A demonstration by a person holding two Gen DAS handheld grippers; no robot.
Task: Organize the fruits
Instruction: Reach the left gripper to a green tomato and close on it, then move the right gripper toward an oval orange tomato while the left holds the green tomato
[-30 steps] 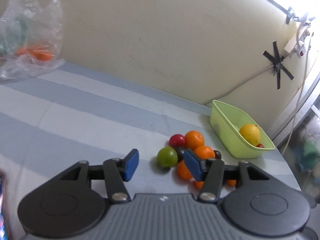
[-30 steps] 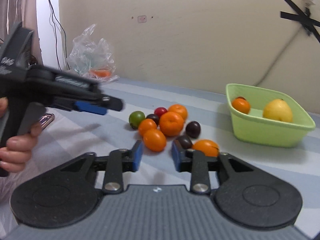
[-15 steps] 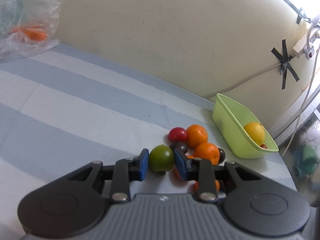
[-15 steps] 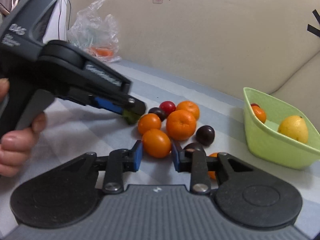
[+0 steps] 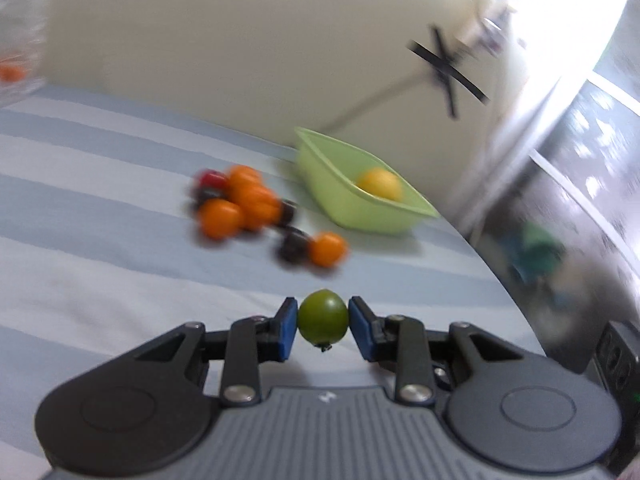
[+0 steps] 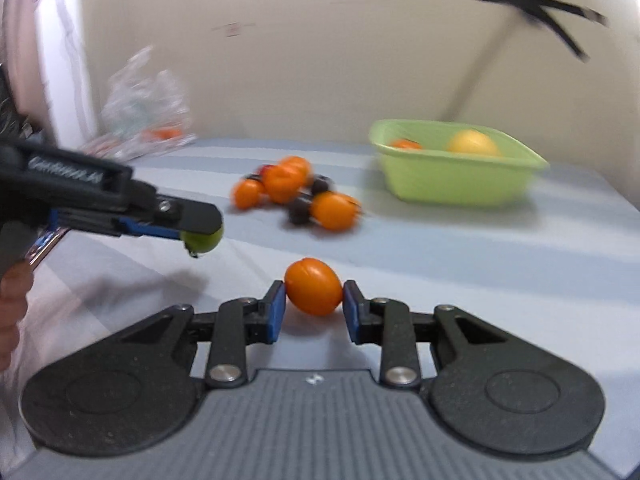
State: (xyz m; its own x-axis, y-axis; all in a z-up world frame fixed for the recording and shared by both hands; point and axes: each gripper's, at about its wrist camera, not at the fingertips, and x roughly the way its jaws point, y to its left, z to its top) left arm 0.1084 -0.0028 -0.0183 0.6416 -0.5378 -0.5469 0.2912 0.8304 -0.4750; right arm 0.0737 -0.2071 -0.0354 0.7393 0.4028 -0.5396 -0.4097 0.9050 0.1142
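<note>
Your left tongs (image 5: pixel 323 324) grip a green fruit (image 5: pixel 323 316), both blue pads pressed against its sides, and it hangs clear above the striped surface (image 5: pixel 100 240). Seen from the right wrist, that same fruit (image 6: pixel 202 240) sits at the tip of the left tongs, off to the left, with your hand (image 6: pixel 14 312) at the frame's edge. Your right tongs (image 6: pixel 314 306) clench an orange fruit (image 6: pixel 313 286), held between the pads and lifted off the surface. Farther back lies the pile (image 6: pixel 296 192): several orange fruits, a few dark ones and a red one, bunched together and blurred. Just beside the pile, to its right, stands the green tub (image 6: pixel 456 184), which holds a yellow fruit (image 6: pixel 472 142) and a small orange one (image 6: pixel 405 144). Against the wall at far left lies a clear bag (image 6: pixel 144 116) with something orange inside. Black tape (image 6: pixel 536 4) forms a cross on the wall above the tub.
</note>
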